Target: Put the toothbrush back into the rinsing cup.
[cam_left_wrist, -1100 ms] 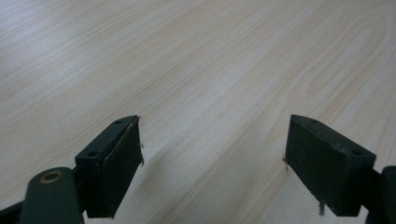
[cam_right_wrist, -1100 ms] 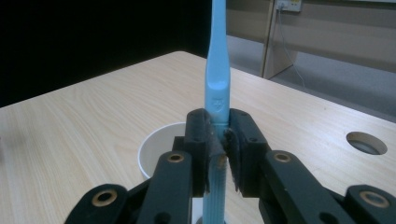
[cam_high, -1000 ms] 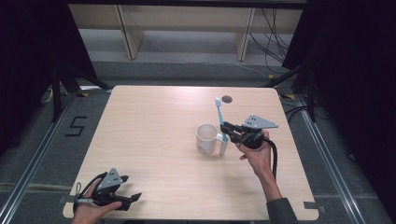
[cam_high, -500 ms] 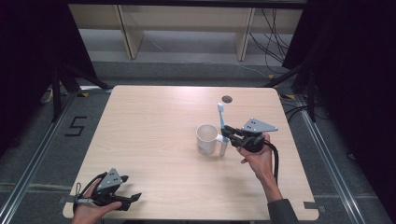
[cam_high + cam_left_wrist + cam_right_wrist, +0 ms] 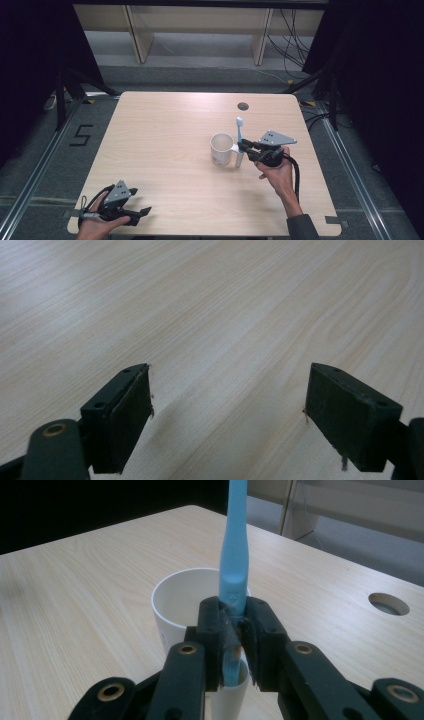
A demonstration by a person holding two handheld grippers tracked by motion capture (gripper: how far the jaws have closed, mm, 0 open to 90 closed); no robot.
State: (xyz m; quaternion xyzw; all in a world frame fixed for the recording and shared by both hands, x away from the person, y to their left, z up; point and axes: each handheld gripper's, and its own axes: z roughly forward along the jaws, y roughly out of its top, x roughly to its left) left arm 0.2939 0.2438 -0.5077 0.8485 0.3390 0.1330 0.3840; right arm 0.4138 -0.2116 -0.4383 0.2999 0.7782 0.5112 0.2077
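The toothbrush [image 5: 239,137] stands upright just beside the white cup [image 5: 221,148] near the middle of the surface [image 5: 165,130], clamped in the right hand-held gripper [image 5: 243,146]. The left hand-held gripper [image 5: 142,212] rests wide open at the near left corner, holding nothing.

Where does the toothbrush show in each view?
High view: toothbrush upright right of centre, beside the cup, clamped in the right hand-held gripper.
Left gripper view: not in it.
Right gripper view: centre, rising from the jaws.
Shared landmark: the cup and the table's round hole.
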